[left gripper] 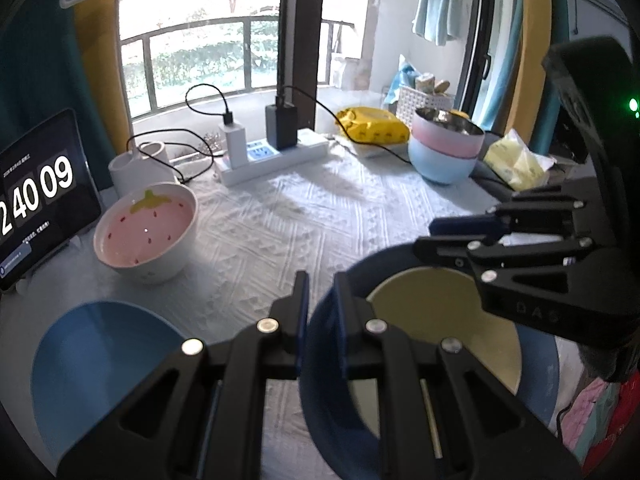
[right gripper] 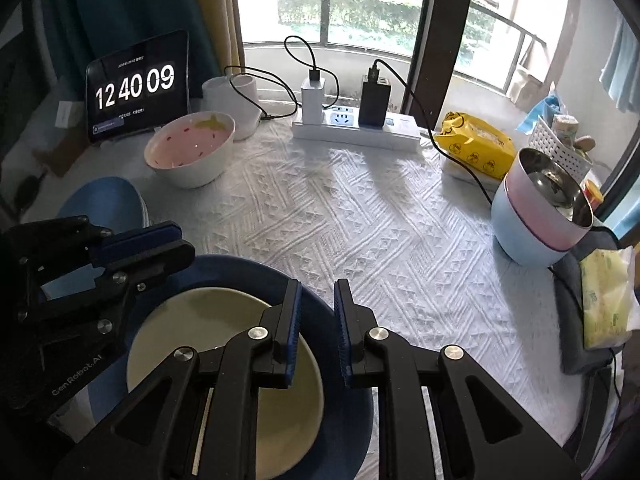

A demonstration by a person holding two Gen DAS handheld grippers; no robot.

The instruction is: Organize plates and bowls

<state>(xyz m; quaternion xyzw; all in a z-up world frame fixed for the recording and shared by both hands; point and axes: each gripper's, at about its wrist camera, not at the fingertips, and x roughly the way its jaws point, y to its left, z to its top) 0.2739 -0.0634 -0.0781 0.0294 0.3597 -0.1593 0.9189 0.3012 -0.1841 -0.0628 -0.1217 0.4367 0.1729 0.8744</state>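
A dark blue plate (left gripper: 324, 392) with a cream centre (left gripper: 440, 320) lies at the table's near edge; it also shows in the right wrist view (right gripper: 344, 420). My left gripper (left gripper: 320, 316) is open, its jaws astride the plate's left rim. My right gripper (right gripper: 316, 320) is open, its jaws astride the plate's right rim. A light blue plate (left gripper: 96, 356) lies to the left. A white strawberry bowl (left gripper: 148, 232) stands behind it. A pink bowl nested in a light blue bowl (left gripper: 444, 148) stands at the far right.
A tablet clock (right gripper: 138, 86), a white cup holder (right gripper: 232, 96) and a power strip with chargers (right gripper: 356, 128) line the back. A yellow wipes pack (right gripper: 476, 146) and a tissue pack (right gripper: 604, 300) lie at the right. A white patterned cloth (right gripper: 360, 220) covers the table.
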